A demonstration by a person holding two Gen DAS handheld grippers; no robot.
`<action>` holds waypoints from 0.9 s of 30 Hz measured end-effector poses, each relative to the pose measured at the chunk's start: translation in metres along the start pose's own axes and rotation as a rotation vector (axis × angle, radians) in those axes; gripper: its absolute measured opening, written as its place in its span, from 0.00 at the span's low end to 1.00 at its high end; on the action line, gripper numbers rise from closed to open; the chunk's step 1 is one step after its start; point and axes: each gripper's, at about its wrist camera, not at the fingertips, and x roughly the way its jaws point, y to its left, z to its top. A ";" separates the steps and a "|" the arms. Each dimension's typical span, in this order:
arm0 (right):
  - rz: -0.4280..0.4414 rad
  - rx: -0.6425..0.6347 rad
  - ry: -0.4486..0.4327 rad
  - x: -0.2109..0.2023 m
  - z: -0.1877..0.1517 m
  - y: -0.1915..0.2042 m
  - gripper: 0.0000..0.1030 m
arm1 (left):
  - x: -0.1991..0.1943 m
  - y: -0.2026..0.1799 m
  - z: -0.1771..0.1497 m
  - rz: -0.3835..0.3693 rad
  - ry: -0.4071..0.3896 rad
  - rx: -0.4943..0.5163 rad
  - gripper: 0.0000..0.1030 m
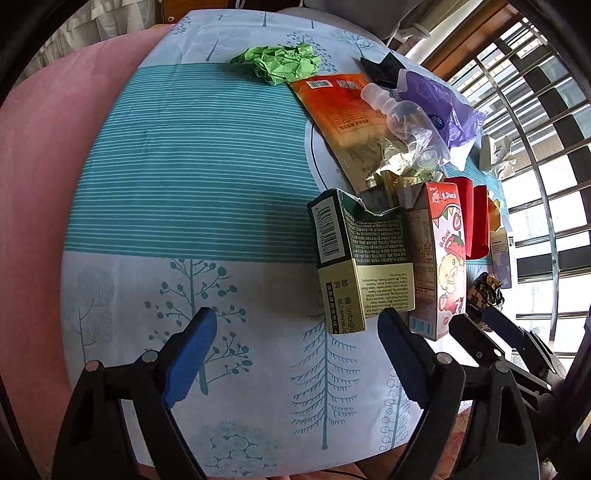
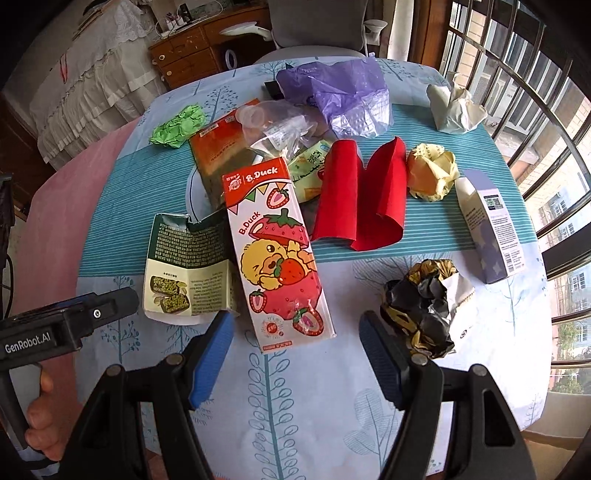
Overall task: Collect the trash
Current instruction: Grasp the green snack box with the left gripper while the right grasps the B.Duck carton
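Trash lies piled on a round table with a tree-print cloth (image 2: 295, 406). A B.Duck strawberry carton (image 2: 275, 254) lies flat, its near end between the fingertips of my open, empty right gripper (image 2: 295, 325). A torn green box (image 2: 188, 269) lies to its left. A black-and-gold crumpled wrapper (image 2: 424, 306) sits by the right finger. My left gripper (image 1: 295, 321) is open and empty, near the green box (image 1: 351, 258) and the carton (image 1: 439, 258). Red paper (image 2: 354, 195), a purple bag (image 2: 343, 96), an orange pouch (image 1: 332, 107) and a green paper ball (image 1: 284, 62) lie farther off.
A yellow paper ball (image 2: 432, 170), a white crumpled paper (image 2: 454, 107) and a pale purple box (image 2: 495, 229) lie at the right. A barred window (image 2: 535, 110) is at the right, a wooden dresser (image 2: 195, 48) and a grey chair (image 2: 314, 26) behind the table.
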 end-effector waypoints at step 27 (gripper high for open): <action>0.071 -0.038 -0.045 0.003 -0.003 0.004 0.53 | 0.000 -0.054 0.005 0.001 -0.045 0.170 0.21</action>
